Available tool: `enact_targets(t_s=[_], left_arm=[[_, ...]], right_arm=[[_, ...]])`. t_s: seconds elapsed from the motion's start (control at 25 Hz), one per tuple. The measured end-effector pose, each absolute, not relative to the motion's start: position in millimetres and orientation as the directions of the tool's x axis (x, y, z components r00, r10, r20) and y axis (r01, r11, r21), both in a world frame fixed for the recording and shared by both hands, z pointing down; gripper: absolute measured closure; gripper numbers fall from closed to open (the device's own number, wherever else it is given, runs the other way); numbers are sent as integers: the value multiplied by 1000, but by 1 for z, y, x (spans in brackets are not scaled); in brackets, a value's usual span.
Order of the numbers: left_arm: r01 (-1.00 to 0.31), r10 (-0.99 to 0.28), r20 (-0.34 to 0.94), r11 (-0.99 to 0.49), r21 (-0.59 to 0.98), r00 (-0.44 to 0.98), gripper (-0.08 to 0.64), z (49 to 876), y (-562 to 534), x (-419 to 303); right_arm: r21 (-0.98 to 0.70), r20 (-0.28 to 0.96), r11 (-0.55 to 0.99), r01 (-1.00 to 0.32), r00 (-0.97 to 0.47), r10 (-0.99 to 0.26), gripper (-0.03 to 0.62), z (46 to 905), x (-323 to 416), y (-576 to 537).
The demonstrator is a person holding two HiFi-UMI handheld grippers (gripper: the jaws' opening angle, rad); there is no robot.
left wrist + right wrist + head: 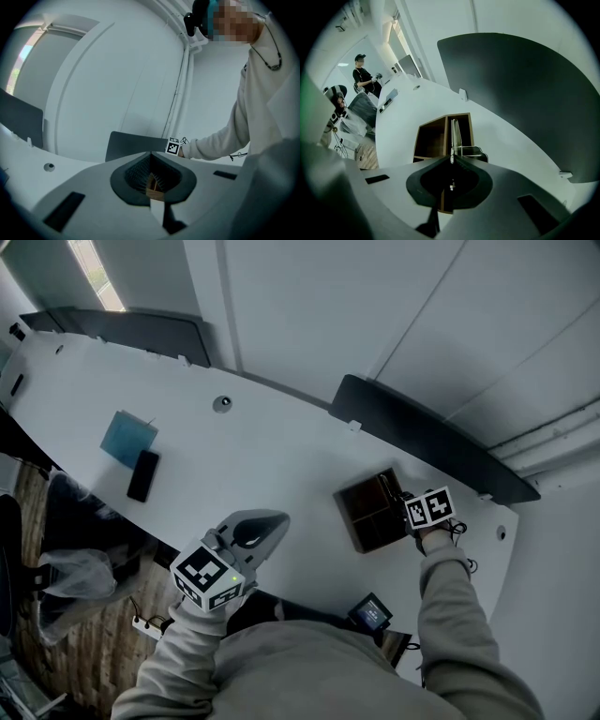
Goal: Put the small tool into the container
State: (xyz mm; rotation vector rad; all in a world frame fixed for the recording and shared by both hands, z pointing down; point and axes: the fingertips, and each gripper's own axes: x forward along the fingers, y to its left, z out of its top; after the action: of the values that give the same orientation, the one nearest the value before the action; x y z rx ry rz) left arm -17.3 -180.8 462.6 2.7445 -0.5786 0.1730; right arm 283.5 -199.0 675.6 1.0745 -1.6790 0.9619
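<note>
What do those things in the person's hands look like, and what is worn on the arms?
The left hand-held gripper and right hand-held gripper each have a pale grey shell around a dark ribbed mouth. Each carries a white cube with black square markers. The sleeves are light grey.

**Small tool** (453, 138): a slim, pale metal strip, pinched at its near end between the fingers (477, 178) of the right gripper (451, 160). It points away along the container's middle wall.

**Container** (429, 140): an open-topped, dark brown wooden box divided into compartments. It stands upright on the white desk (401, 117), near its far edge.
</note>
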Motion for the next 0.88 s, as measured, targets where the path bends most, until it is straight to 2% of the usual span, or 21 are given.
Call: enact_targets(t_s=[0.48,0.8,0.84,0.88], left_arm=[[-414,-372,190,-858,304,909,558,467,-186,-24],[-431,-382,209,-849,305,900,558,470,-186,-24],[-430,-381,207,-849,308,901,558,470,-185,-25],[-427,-379,205,-848,313,902,558,470,-185,-26]], right_arm=[[-197,938,311,-930,-271,-216,569,686,276,-197],[-171,937,321,-932,-254,-238,569,685,277,-197],[-180,935,318,-931,-262,-239,567,684,276,-196],[-201,931,315,-927,-281,-233,534,684,274,-194]])
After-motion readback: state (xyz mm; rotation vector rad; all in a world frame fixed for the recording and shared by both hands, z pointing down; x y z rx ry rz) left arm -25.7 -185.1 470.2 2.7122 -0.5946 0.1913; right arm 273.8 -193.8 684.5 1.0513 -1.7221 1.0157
